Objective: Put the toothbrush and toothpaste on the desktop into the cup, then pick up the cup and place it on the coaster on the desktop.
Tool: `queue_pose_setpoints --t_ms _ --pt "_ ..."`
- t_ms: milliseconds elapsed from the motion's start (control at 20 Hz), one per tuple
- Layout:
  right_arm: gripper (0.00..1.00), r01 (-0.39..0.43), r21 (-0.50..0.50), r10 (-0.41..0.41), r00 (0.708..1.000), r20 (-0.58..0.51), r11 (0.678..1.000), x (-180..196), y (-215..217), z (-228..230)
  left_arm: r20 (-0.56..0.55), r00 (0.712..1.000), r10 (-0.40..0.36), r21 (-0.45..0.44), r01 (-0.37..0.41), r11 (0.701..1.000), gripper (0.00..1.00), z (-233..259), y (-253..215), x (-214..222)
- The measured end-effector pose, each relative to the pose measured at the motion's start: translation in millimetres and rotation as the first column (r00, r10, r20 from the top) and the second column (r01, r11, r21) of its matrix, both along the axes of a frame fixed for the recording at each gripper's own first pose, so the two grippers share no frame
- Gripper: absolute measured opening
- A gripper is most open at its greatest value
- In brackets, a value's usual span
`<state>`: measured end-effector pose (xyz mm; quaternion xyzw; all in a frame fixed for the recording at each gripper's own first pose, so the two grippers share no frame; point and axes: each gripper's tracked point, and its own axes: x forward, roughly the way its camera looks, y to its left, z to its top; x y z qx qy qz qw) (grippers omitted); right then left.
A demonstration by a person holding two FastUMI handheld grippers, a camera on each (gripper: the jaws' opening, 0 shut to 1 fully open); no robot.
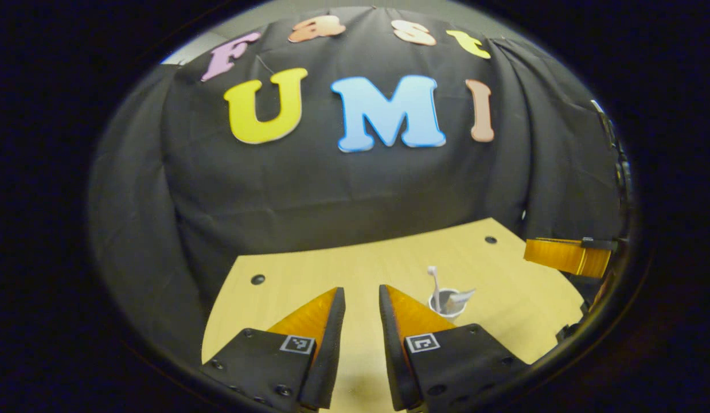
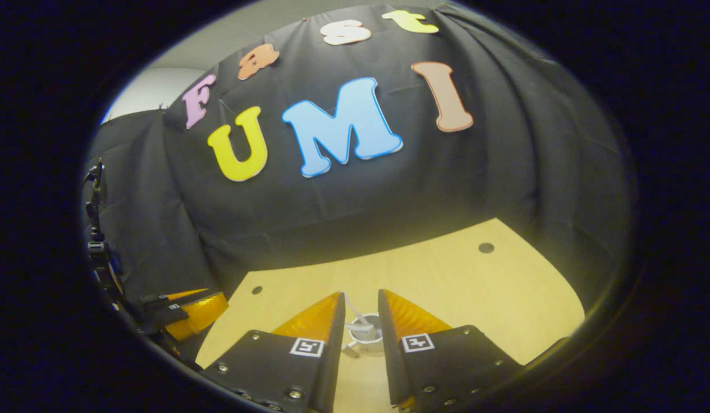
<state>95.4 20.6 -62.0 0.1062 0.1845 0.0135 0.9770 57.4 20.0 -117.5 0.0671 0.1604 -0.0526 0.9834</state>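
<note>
On desktop (image 1: 504, 287), filled cup (image 1: 447, 303) (upright)

In the right gripper view the cup (image 2: 366, 339) sits low between the right gripper's (image 2: 361, 310) fingers, which hide both its sides; whether they touch it cannot be told. What stands inside the cup is too small there to make out. In the left gripper view the cup (image 1: 447, 303) is small, and its base and whatever lies under it are hidden behind the left gripper's (image 1: 362, 301) finger. The other gripper (image 1: 567, 256) is cut off at the right edge. The desktop's (image 1: 504, 275) near edge is covered by gripper bodies.
</note>
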Motion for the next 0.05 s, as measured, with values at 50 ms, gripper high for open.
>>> queue_pose_setpoints --t_ms 50 --pt "0.43 -0.006 -0.017 0.006 0.999 0.039 1.0 2.8 1.7 18.4 0.055 0.998 0.017 -0.012 -0.016 1.0 0.37 19.3 3.3 -0.4"
